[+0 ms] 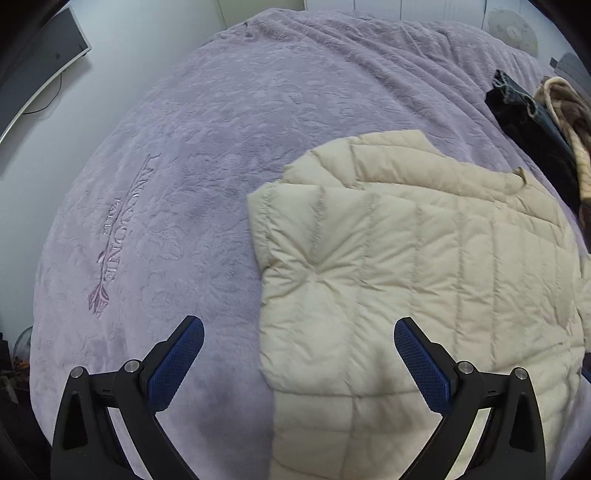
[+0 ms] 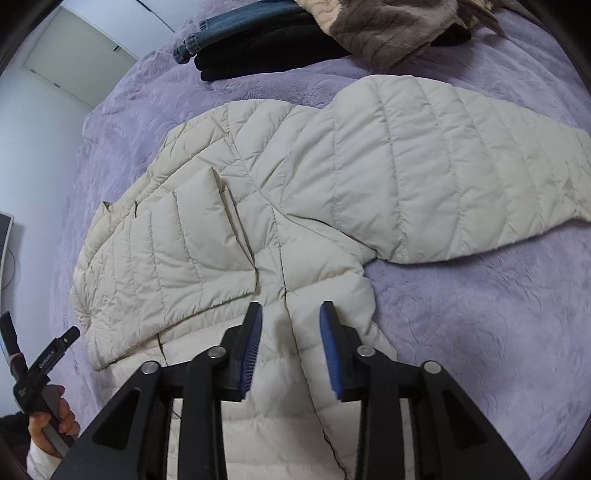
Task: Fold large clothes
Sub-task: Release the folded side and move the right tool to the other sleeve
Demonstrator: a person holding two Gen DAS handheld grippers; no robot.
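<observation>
**Both claws released above cream puffer jacket on bed**

Left claw (image 1: 299,341): jaws spread wide, blue pads bare, nothing between them. Below and ahead of it, the folded edge of the cream quilted jacket (image 1: 406,258), extending off to its right; to its left, bare lilac bedspread (image 1: 177,155) with embroidered lettering.

Right claw (image 2: 291,325): jaws parted to a moderate gap, not pressing on fabric. Positioned directly over the jacket (image 2: 295,206) near a seam of the body. Ahead and to its left, one sleeve (image 2: 170,254) folded in across the body. Ahead and to its right, the other sleeve (image 2: 461,177) lying stretched out flat on the bedspread (image 2: 480,332).

Far ahead of right claw, well apart from the jacket: stacked dark clothes (image 2: 266,55), denim on top, with a brown fleecy garment (image 2: 391,29) beside them.

Far left of right claw: a hand (image 2: 55,424) gripping the handle of the other tool.
</observation>
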